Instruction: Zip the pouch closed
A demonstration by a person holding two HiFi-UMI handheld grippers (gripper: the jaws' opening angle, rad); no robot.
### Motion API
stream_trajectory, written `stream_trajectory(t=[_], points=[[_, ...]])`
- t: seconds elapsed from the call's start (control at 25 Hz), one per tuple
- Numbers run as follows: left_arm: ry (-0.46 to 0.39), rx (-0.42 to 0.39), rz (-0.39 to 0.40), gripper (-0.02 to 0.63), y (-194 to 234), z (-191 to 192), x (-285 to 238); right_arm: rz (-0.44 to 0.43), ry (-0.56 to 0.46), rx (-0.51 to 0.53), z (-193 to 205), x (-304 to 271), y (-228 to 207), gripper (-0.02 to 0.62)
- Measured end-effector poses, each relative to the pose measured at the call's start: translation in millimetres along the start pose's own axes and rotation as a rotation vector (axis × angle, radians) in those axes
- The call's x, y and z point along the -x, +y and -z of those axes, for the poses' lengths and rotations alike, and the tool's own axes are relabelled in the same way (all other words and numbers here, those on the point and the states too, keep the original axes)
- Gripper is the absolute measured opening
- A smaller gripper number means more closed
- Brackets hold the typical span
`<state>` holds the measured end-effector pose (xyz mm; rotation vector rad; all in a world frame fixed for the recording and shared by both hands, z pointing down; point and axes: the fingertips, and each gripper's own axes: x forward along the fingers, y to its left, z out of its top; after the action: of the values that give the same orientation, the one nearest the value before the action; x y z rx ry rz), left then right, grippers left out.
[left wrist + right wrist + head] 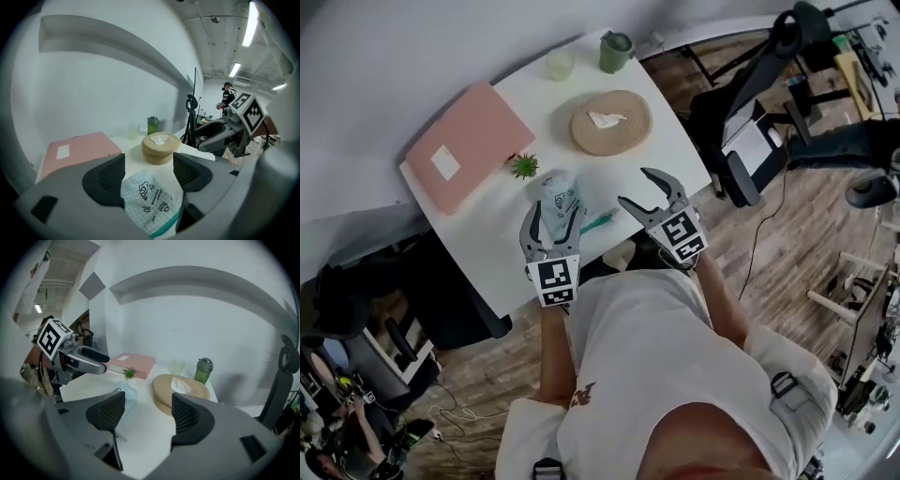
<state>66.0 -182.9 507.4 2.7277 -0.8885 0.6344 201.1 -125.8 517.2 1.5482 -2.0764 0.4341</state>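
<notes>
A white tabletop [487,246] runs slantwise across the upper middle of the head view, and the pouch [559,192] sits near its lower edge, a pale checked bag with small printed drawings. The left gripper [558,212] reaches up from below with its jaws apart, one on each side of the pouch. In the left gripper view the pouch [152,200] fills the gap between the two dark pads without being pinched, and a teal band runs along its near edge. The right gripper [635,186] hangs just right of the pouch. Its jaws are spread wide and hold nothing, and only bare tabletop shows between them in the right gripper view. Just up and left of the pouch stands a small green plant [524,166], close enough to crowd that side. Beyond the plant, a pink folder [469,145] lies flat toward the upper left. Up and right of the pouch is a round woven tray [581,131] with a white tissue on it, near the right gripper's tips but apart from them. At the far top edge a clear cup [560,64] and a green tumbler [616,52] stand side by side, well away from the pouch. A dark office chair [741,122] stands on the wooden floor to the right of the tabletop.
</notes>
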Motion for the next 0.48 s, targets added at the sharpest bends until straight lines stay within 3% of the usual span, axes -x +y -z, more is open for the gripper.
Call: stream_trajectory(t=[0.48], points=[[0.068, 0.169, -0.292, 0.305, -39.0, 40.2, 7.0, -0.377, 0.037, 0.212, 28.3, -24.8, 3.7, 0.284]])
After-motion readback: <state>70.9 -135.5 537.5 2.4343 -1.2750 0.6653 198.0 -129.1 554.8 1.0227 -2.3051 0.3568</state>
